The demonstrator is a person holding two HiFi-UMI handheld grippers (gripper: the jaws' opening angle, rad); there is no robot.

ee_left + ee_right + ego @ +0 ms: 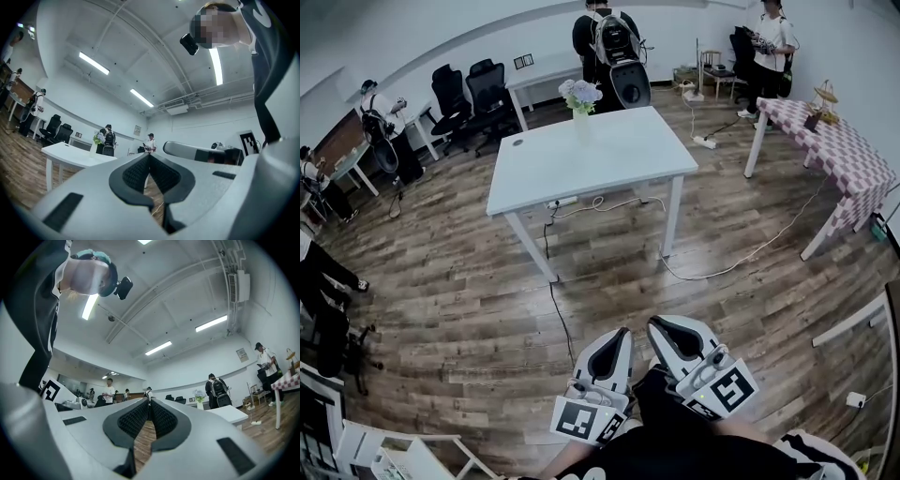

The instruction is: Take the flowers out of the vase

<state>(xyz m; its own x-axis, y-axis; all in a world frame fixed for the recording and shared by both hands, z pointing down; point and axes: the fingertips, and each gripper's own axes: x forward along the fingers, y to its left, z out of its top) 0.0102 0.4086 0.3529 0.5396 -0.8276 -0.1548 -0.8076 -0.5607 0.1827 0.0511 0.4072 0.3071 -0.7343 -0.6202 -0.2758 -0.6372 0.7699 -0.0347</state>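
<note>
Two handheld grippers, the left gripper [622, 334] and the right gripper [656, 324], sit side by side at the near edge of the head view, close to the person's body. Both point across the wooden floor [469, 300] toward the far white tabletop [609, 159] and tilt slightly upward. Black-and-white square markers [733, 388] face up on their cubes. In the left gripper view, the left gripper [149, 155] has its ribbed black pads pressed together at the tips with nothing between them. The right gripper view shows the right gripper [149, 401] closed and empty in the same way.

The flowers [579, 93], a pale bunch, stand upright in a white vase [581, 122] at the far edge of the tabletop, stems vertical and blooms on top. They are well apart from both grippers. A person with a backpack [609, 42] stands just beyond the vase. Black office chairs [473, 94] line the far left wall, and a table with a checked cloth [844, 150] stands at right. A white cable [741, 253] trails over the floor.
</note>
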